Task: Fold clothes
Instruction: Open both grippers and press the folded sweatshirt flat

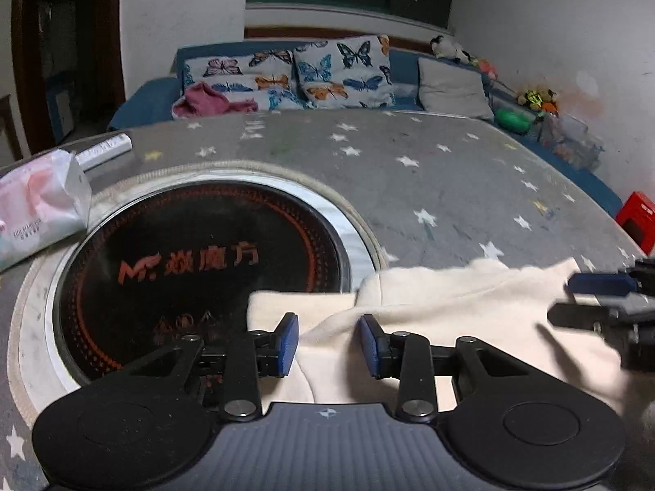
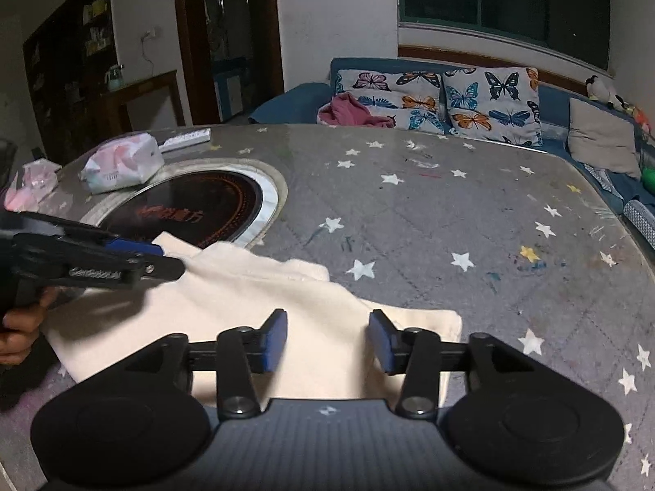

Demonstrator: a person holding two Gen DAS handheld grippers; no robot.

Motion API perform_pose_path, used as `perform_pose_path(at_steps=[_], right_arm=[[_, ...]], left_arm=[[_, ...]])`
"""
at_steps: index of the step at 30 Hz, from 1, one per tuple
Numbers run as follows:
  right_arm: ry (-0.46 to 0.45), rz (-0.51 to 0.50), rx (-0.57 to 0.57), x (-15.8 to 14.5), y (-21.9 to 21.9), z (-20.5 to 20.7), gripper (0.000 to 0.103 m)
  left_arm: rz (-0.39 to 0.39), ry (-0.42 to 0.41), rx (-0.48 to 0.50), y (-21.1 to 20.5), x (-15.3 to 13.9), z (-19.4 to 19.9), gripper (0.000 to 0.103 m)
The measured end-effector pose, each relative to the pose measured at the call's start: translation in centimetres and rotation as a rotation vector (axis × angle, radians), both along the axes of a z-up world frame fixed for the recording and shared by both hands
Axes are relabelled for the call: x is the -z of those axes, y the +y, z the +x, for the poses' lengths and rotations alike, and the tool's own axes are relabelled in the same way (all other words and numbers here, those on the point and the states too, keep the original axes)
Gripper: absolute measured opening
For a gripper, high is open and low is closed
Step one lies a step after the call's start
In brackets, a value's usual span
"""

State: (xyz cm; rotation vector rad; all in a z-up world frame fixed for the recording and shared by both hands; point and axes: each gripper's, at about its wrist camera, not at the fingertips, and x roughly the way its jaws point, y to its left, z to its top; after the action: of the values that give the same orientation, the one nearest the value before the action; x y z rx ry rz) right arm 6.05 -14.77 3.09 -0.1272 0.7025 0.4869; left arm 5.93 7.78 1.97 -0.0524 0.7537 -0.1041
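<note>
A cream garment point(image 1: 458, 307) lies partly folded on the grey star-patterned table point(image 1: 409, 188). In the left wrist view my left gripper point(image 1: 329, 343) is open just above its left part, where a fold ridge runs between the blue pads. My right gripper shows at the right edge point(image 1: 589, 298), over the cloth. In the right wrist view the garment point(image 2: 262, 302) lies below my open right gripper point(image 2: 327, 339), near its right edge. The left gripper point(image 2: 135, 257) reaches in from the left over the cloth's far corner.
A round black induction cooktop point(image 1: 196, 262) is set into the table, and the garment's far edge overlaps it. A tissue pack point(image 1: 37, 208) and a remote point(image 1: 106, 149) lie at the far left. A blue sofa point(image 1: 143, 98) with butterfly cushions point(image 1: 344, 69) stands behind.
</note>
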Motion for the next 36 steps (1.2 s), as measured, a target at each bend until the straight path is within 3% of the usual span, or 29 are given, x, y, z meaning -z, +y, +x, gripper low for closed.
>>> perform_pose_path(at_steps=[9,11,14,17,23,30,36], right_arm=[[-0.043,-0.031,-0.086,-1.2,1.3,-2.5,0.069],[-0.055,-0.038,-0.122,-1.5,1.9,-3.3,0.073],[-0.067,-0.053,-0.187,-1.8,3.4,-4.6,0.079],[-0.074,-0.071,-0.257,-1.9,5.2,-5.8,0.079],[-0.1,-0.125,-0.416,-1.4,9.5,-8.7,0.079],[-0.144,-0.225,-0.554,-0.1,14.5,-10.7,0.063],[-0.182,-0.303,-0.566,1.4,16.5,-11.0,0.033]], left_arm=[[0.002,-0.03,-0.035,1.0,-1.5,-1.7,0.057],[0.0,-0.039,-0.052,1.5,-1.8,-2.3,0.069],[-0.002,-0.051,-0.079,2.4,-2.2,-3.2,0.08],[-0.004,-0.063,-0.106,3.2,-2.7,-4.2,0.093],[-0.02,-0.08,-0.177,5.5,-3.3,-6.1,0.1],[-0.091,-0.062,-0.254,8.3,-3.4,-7.9,0.098],[-0.232,-0.019,-0.244,9.0,-3.0,-8.5,0.09]])
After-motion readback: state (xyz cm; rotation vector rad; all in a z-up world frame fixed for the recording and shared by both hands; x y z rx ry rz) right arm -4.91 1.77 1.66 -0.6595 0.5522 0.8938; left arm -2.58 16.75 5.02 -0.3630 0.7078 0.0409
